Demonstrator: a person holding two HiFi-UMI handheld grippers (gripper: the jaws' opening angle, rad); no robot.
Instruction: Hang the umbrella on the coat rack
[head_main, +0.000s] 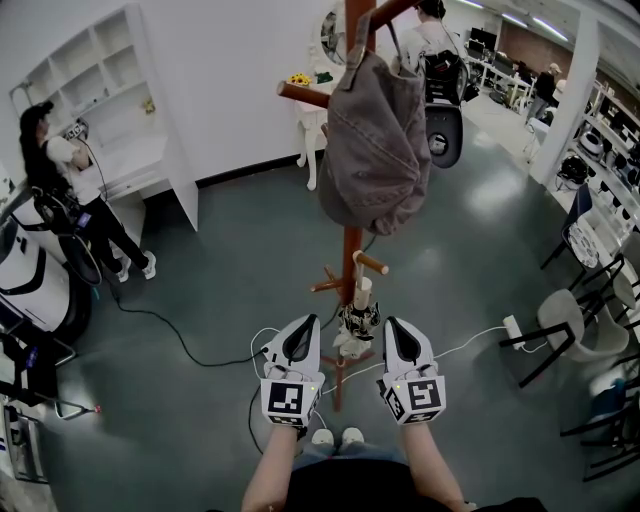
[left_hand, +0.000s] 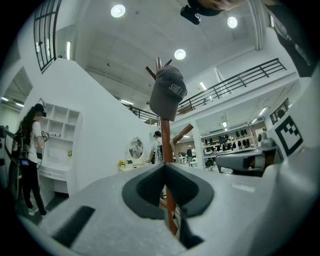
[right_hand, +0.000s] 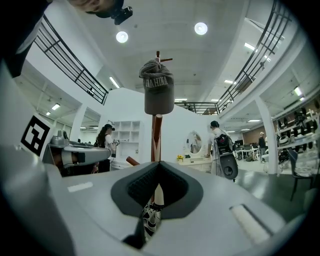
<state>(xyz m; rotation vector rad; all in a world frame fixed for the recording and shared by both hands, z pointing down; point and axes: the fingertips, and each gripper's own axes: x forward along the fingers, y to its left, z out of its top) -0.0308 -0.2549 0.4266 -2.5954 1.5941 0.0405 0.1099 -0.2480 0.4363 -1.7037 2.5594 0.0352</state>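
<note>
The wooden coat rack (head_main: 350, 240) stands straight ahead with a grey cap (head_main: 375, 150) on an upper peg. A folded black-and-white patterned umbrella (head_main: 358, 318) with a cream handle hangs against the pole just under a low peg (head_main: 371, 263); its strap is too small to make out. My left gripper (head_main: 300, 338) is to the left of the umbrella and my right gripper (head_main: 398, 338) to its right, both shut and empty, clear of it. In the right gripper view the umbrella (right_hand: 151, 216) shows beyond the closed jaws. The pole (left_hand: 169, 200) rises past the left gripper's closed jaws.
A person (head_main: 72, 175) stands at the far left by white shelving (head_main: 110, 90). Black equipment (head_main: 443, 100) hangs behind the rack. Chairs (head_main: 570, 325) stand at the right. A black cable (head_main: 170, 328) and a white power strip (head_main: 514, 326) lie on the floor.
</note>
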